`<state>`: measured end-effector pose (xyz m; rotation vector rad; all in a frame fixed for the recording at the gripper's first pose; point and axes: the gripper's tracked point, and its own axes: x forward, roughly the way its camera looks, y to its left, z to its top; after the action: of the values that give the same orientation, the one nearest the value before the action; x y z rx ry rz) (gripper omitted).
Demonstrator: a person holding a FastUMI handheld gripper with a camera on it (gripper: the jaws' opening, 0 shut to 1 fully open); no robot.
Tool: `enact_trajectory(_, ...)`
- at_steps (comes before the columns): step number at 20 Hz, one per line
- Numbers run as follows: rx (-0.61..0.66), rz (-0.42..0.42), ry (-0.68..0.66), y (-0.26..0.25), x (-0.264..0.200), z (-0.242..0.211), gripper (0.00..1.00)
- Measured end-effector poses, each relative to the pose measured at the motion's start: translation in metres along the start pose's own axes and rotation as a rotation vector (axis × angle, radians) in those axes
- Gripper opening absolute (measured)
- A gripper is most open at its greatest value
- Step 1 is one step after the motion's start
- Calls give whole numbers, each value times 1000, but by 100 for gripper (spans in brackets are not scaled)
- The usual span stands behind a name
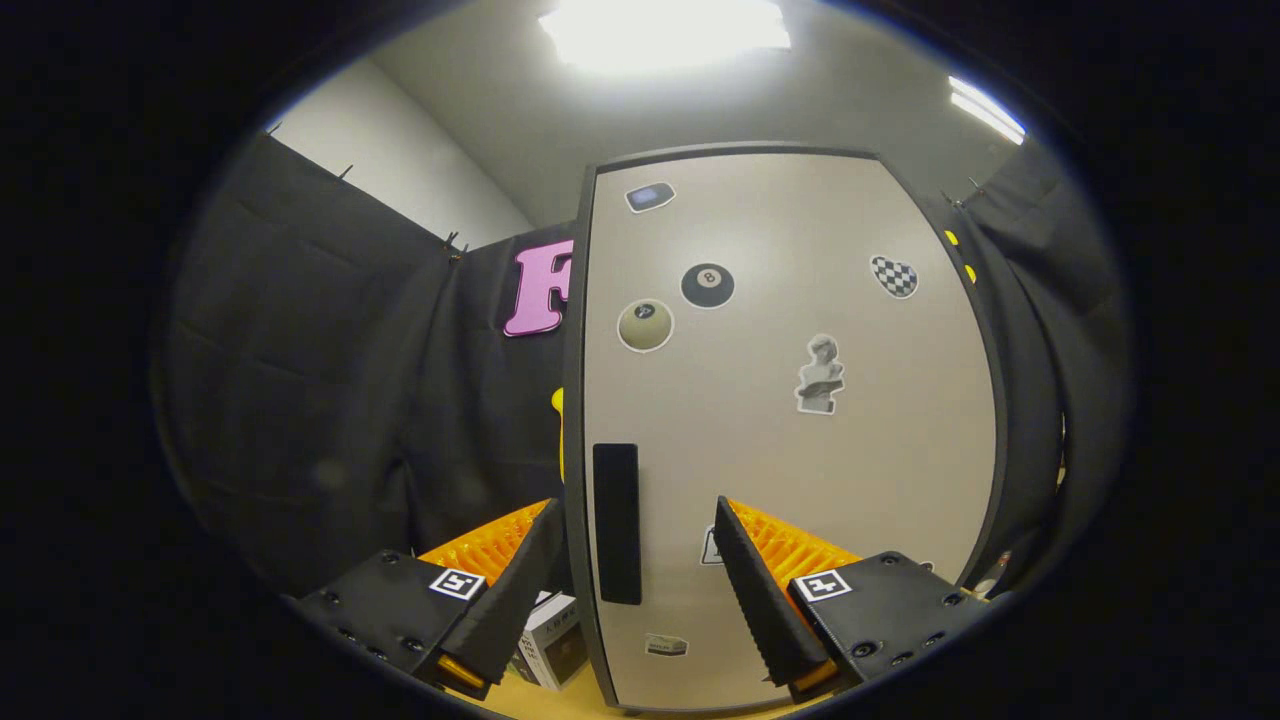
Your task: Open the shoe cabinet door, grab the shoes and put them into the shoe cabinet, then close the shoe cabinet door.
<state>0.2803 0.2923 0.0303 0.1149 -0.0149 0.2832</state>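
Observation:
A tall beige shoe cabinet door (790,420) with a dark frame stands just ahead of me, and it looks shut. It carries several stickers, among them a black billiard ball, a checkered shape and a bust. A black vertical handle (616,523) sits near the door's left edge. My gripper (640,525) is open, its fingers wide apart, and the handle and the door's left edge lie between the two fingertips. The left finger (500,570) is just left of the door edge and the right finger (760,580) is in front of the door panel.
A small white and dark box (553,640) sits on the wooden surface (540,700) at the foot of the cabinet, under the left finger. Black cloth walls (330,400) hang to the left and right of the cabinet.

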Motion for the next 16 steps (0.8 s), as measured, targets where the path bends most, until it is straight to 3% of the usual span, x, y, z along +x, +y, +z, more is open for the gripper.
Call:
enact_trajectory(6,-28,-11,53,8,34,-27,96)
enact_trajectory(10,-30,-34,44,8,49,-25,77)
enact_trajectory(13,-32,-41,61,9,55,-26,53)
enact_trajectory(16,-43,-46,78,12,56,-31,52)
